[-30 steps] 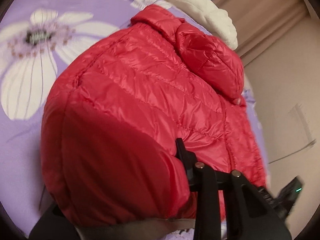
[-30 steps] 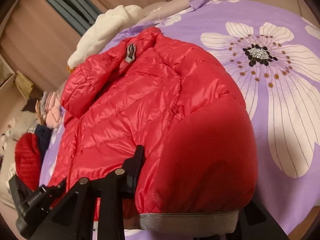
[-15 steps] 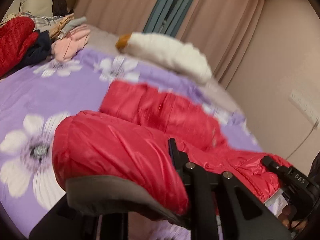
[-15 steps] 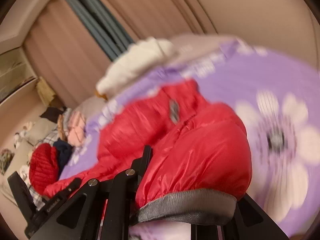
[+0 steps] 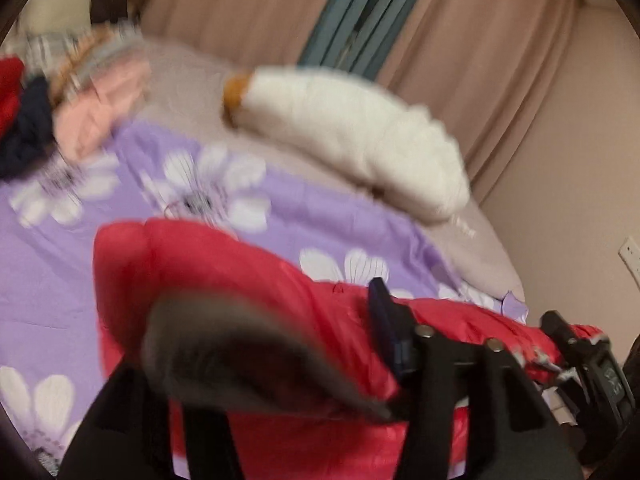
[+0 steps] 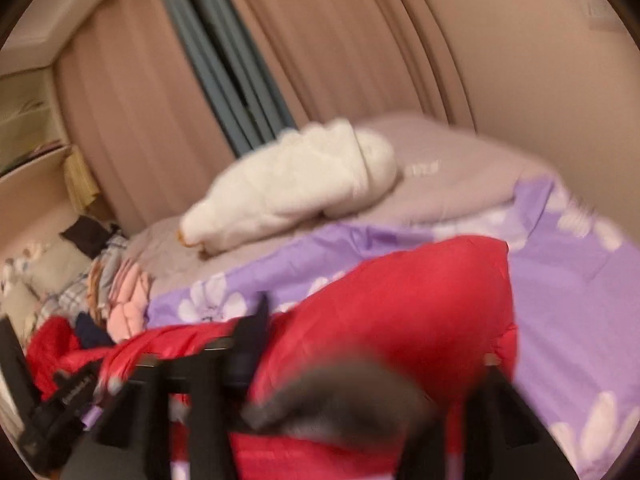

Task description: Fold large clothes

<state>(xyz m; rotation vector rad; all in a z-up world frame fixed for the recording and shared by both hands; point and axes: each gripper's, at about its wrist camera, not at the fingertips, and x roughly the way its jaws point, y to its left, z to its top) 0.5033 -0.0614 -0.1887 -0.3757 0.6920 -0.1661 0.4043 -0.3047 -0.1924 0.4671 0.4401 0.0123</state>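
Both pairs of jaws are opening at this moment, each with a grey ribbed cuff of the red jacket between its black fingers, though blur hides whether the pads are pressing on the cloth or have come off it. At the left gripper, the left cuff is a dark, thick, curved band of knit that hangs across the gap between the fingers, and the smooth, shiny red sleeve swells up behind it as a puffy, rounded tube. At the right gripper, the right cuff looks the same: a dull grey arc at the mouth of a bulging red sleeve. The jacket's body is slick quilted padding with a glossy surface; it lies on the near part of the bed, stretched between the two grippers, and in the left view the right gripper's black frame shows at the jacket's far right end. Under it is a purple bedspread printed with large white flowers, thin and slightly creased. Beyond that comes a plain pale mauve sheet, and on it, at the far side, lies a long white plush pillow, fluffy, with an orange-brown end. At the far left sits a heap of other clothes: pink, navy, checked and a red quilted piece. Pinkish-beige curtains hang in soft vertical folds behind the bed, parted around a grey-blue strip.
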